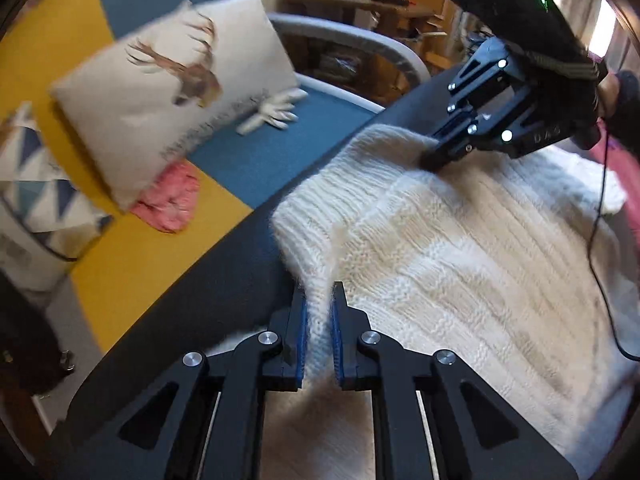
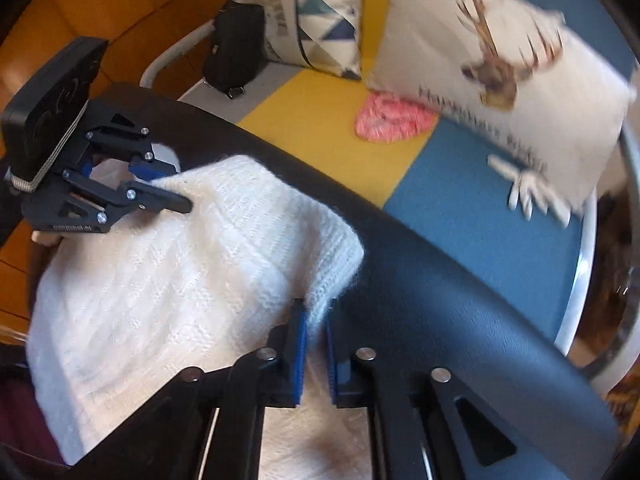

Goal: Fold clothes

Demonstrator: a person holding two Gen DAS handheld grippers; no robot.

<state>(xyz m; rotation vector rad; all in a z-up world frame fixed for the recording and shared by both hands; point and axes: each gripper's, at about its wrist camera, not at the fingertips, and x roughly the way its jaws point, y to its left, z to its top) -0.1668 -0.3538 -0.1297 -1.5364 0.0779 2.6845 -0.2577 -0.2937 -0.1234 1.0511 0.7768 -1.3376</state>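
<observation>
I have the white knit sweater (image 1: 460,248) lying on the dark table (image 1: 224,280). My left gripper (image 1: 319,312) pinches its near edge; my right gripper (image 2: 316,320) clamps another edge fold. No containers visible.

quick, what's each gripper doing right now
left gripper: shut on the white sweater edge
right gripper: shut on the white sweater's edge

Both handheld tools are matte black plastic linkages with silver round screws: the left gripper (image 1: 319,312) and right gripper (image 2: 316,322). Their fingers carry ribbed blue pads (image 1: 303,344). A thin black cable (image 1: 600,248) trails from the right one.
</observation>
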